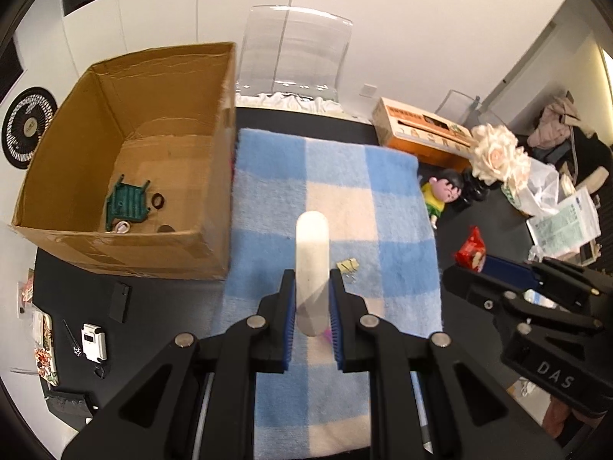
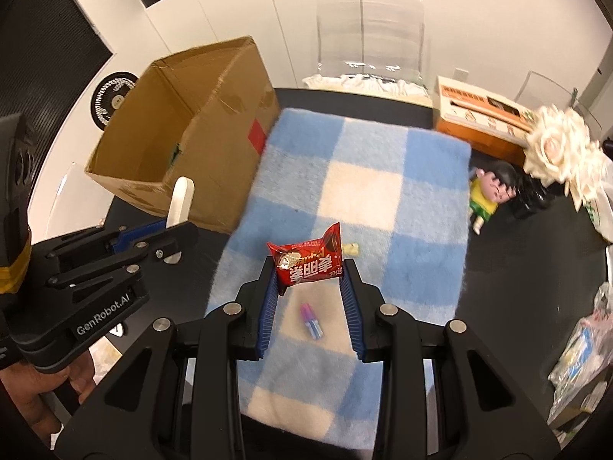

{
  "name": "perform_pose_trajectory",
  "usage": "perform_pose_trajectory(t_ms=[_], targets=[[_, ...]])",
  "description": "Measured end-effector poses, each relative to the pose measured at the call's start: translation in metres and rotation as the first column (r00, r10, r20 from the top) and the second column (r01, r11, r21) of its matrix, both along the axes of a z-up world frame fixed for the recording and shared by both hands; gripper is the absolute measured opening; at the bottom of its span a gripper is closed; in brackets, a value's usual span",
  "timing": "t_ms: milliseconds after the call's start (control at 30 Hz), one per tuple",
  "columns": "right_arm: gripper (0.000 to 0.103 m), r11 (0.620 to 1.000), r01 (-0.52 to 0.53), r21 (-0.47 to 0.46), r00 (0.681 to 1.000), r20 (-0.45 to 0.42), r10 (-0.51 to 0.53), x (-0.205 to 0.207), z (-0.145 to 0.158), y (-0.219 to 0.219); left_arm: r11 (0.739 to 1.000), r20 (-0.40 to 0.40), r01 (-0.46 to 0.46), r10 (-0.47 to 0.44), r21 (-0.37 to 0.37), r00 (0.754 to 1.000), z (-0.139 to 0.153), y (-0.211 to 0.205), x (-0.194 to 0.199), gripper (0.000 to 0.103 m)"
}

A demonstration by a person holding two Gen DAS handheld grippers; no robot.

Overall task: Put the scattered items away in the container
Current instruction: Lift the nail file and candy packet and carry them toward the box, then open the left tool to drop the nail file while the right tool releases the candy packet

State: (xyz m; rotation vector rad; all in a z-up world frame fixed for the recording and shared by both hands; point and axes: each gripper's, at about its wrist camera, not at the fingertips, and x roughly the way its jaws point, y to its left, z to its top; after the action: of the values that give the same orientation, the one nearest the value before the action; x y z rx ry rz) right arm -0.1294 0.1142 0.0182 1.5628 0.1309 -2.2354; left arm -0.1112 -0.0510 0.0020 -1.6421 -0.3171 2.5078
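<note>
My left gripper (image 1: pixel 312 287) is shut on a long white rounded stick (image 1: pixel 312 260), held above the blue and cream checked blanket (image 1: pixel 394 207). My right gripper (image 2: pixel 310 268) is shut on a red snack packet (image 2: pixel 308 264), also above the blanket (image 2: pixel 421 199). The open cardboard box (image 1: pixel 214 176) stands left of the blanket and holds a green toy bench (image 1: pixel 128 203), a black ring and a small round thing. A yellow binder clip (image 1: pixel 348 266) and a pink and blue tube (image 2: pixel 312 322) lie on the blanket. The box also shows in the right wrist view (image 2: pixel 214 176).
A doll in a yellow shirt (image 1: pixel 442 193), a cream flower bouquet (image 1: pixel 498 157) and an orange box (image 1: pixel 421 130) sit right of the blanket. A white device (image 1: pixel 93 342), a black block (image 1: pixel 120 302) and small items lie at the left. A clear chair (image 1: pixel 299 57) stands behind.
</note>
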Motion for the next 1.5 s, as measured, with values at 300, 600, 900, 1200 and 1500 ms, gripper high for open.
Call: perform_pose_trajectory(t_ms=[300,600,900,1200,1500], targets=[[0.033,0.996,-0.089,-0.005,0.995,-0.035,0.089,-0.02,0.011,-0.056,0.998,-0.027,-0.063,0.063,-0.009,0.998,0.012,-0.05,-0.009,0.016],[0.033,0.983,-0.183,-0.007,0.981,-0.065,0.183,-0.037,0.019,-0.122,0.989,-0.052,-0.148,0.147,-0.008,0.988,0.019,-0.11,-0.025,0.016],[0.033,0.973,-0.231,-0.013,0.97,-0.073,0.23,-0.06,0.018,-0.173,0.979,-0.069,-0.201,0.199,-0.021,0.978,0.02,-0.165,-0.045,0.016],[0.033,0.966,-0.26,-0.013,0.963,-0.081,0.258,-0.084,0.016,-0.215,0.971,-0.065,-0.24,0.238,-0.023,0.969,0.012,-0.204,-0.059,0.016],[0.033,0.955,-0.295,-0.016,0.954,-0.068,0.293,-0.094,0.007,-0.249,0.962,-0.054,-0.272,0.27,-0.021,0.961,0.003,-0.229,-0.065,0.016]])
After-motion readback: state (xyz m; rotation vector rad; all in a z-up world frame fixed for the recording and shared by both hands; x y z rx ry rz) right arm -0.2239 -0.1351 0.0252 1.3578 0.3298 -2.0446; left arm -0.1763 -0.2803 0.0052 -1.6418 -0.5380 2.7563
